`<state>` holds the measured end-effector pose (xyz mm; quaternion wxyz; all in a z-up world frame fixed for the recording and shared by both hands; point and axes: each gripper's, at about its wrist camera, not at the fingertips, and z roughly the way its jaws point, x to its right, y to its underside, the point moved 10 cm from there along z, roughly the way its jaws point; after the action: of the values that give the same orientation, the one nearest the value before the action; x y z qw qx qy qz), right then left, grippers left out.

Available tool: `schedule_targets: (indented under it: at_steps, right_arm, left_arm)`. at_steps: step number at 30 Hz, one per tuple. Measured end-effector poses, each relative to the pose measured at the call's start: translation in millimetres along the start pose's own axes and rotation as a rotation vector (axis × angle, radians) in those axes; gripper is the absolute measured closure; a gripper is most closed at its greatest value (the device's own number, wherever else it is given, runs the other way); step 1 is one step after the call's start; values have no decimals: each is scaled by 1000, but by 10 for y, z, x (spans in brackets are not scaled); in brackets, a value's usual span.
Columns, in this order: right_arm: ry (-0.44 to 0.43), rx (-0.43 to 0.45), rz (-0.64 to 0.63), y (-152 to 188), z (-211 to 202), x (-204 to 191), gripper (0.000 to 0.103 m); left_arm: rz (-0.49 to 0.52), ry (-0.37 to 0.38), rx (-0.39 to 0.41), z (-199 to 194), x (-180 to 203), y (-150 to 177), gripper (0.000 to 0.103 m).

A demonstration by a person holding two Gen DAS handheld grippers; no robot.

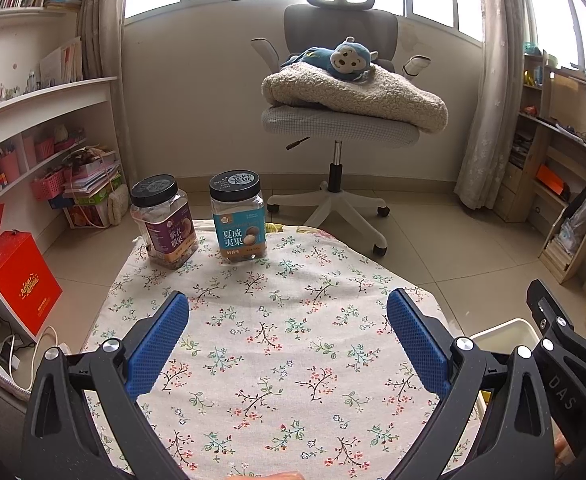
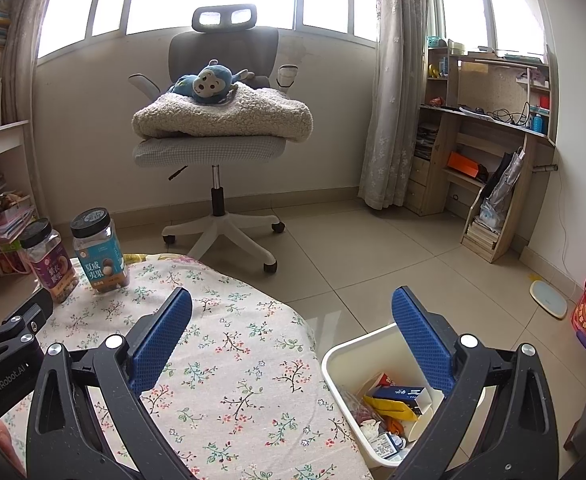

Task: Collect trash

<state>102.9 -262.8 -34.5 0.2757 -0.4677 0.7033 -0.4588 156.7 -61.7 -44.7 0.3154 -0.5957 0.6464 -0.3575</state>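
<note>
The white bin (image 2: 335,364) stands on the floor just off the right edge of the tabletop (image 1: 277,320), and it already holds the trash (image 2: 397,398): a blue carton, a yellow wrapper, crumpled paper and small packets lying loosely on one another. No loose scraps show on the flowered cloth itself. At the far left corner of the tabletop, well away from the bin, stand the two jars, the purple-label jar (image 1: 167,224) and, between it and the bin side, the blue-label jar (image 1: 239,218), both upright, lids on, apparently with nuts inside.

The left hand-held gripper (image 1: 287,340) hangs over the middle of the cloth with its blue pads spread wide, holding nothing. The right hand-held gripper (image 2: 291,340) is likewise spread and empty, its right pad above the bin's mouth.

By the look of it, collecting is nearly or wholly done. If the jars count as trash, they would be stiff, smooth-sided and fairly weighty, so a squeeze across the flat sides below the lid seems safest; the binned paper and wrappers are light and crushable
</note>
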Motion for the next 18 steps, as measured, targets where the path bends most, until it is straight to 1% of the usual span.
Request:
schedule_targets:
  at_steps: [10,14,16,18]
  right_arm:
    - [-2,-5,-2,40,10,2,7]
    - [-5,-12,-6,66,18,5,7]
    - [-4,-11,-9,81,8,11,7]
    - [-5,-12,-7,81,12,11,7]
  left_arm:
    - [0,2,2,-2,3,-4,6]
    - [1,18,12,0,23,-4,6]
    - [-1,31,15,1,37,9,8]
    - [7,28,16,11,42,14,10]
